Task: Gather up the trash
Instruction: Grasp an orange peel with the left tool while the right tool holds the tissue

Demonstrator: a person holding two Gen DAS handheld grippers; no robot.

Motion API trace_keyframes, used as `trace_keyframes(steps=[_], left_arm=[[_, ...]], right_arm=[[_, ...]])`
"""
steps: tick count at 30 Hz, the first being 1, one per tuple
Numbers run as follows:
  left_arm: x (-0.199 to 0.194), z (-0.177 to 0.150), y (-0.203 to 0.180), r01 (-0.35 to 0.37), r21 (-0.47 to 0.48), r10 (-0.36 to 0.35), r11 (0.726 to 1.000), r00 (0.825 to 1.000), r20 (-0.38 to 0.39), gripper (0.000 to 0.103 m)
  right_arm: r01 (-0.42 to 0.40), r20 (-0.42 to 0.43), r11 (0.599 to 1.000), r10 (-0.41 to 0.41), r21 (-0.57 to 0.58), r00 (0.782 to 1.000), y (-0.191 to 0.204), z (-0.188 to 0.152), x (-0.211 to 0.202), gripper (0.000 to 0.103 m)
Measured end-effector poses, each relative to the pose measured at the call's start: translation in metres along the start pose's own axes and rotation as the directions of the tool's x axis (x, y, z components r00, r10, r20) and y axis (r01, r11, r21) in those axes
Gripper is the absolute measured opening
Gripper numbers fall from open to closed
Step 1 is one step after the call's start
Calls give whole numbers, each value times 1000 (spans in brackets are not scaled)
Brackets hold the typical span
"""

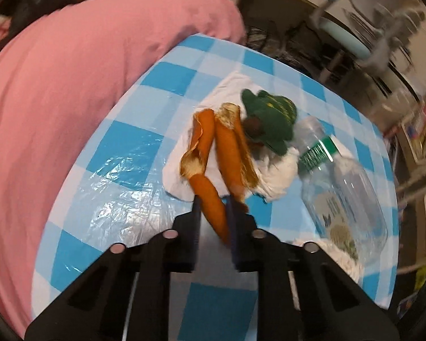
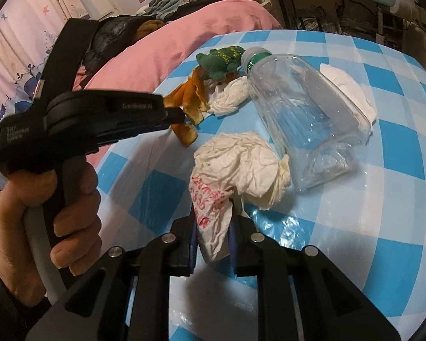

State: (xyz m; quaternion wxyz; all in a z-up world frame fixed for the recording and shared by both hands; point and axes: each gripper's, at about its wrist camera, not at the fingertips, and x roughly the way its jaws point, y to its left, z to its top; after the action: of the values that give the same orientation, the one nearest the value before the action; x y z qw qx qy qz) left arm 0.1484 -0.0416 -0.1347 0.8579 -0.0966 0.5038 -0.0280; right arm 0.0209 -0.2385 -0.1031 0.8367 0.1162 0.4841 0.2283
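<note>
Both views show indoor artificial lighting of moderate brightness with a warm cast. Glare: white specular patches lie on the glossy checked plastic cover of the tabletop (image 1: 122, 167), strongest just in front of each camera's black mount. Shadows: soft and short, falling beneath the crumpled paper wrapper (image 2: 235, 167) onto the cover. Blur: in the left wrist view, the chair (image 1: 352, 28) and furniture beyond the tabletop's far edge are motion-smeared; the right wrist view is sharper. Distortion: fisheye curvature bends the tabletop edge; corners vignette to black.
</note>
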Motion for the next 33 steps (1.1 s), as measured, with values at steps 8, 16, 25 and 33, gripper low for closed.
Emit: trace_keyframes(steps=[8, 16, 25, 33], left_arm=[[-41, -27, 19, 67, 101, -69, 993, 998, 8, 0], [-40, -26, 31, 156, -68, -156, 985, 988, 1, 1], [-6, -11, 3, 5, -31, -5, 999, 1000, 2, 21], [-1, -4, 3, 86, 14, -86, 996, 996, 8, 11]], right_arm=[[-22, 33, 1000, 22, 12, 999, 6, -5, -17, 16], [-30, 59, 999, 28, 39, 998, 15, -18, -28, 16], [-38, 52, 998, 35, 59, 998, 3, -11, -20, 16], [-39, 54, 998, 37, 46, 998, 5, -9, -20, 16]])
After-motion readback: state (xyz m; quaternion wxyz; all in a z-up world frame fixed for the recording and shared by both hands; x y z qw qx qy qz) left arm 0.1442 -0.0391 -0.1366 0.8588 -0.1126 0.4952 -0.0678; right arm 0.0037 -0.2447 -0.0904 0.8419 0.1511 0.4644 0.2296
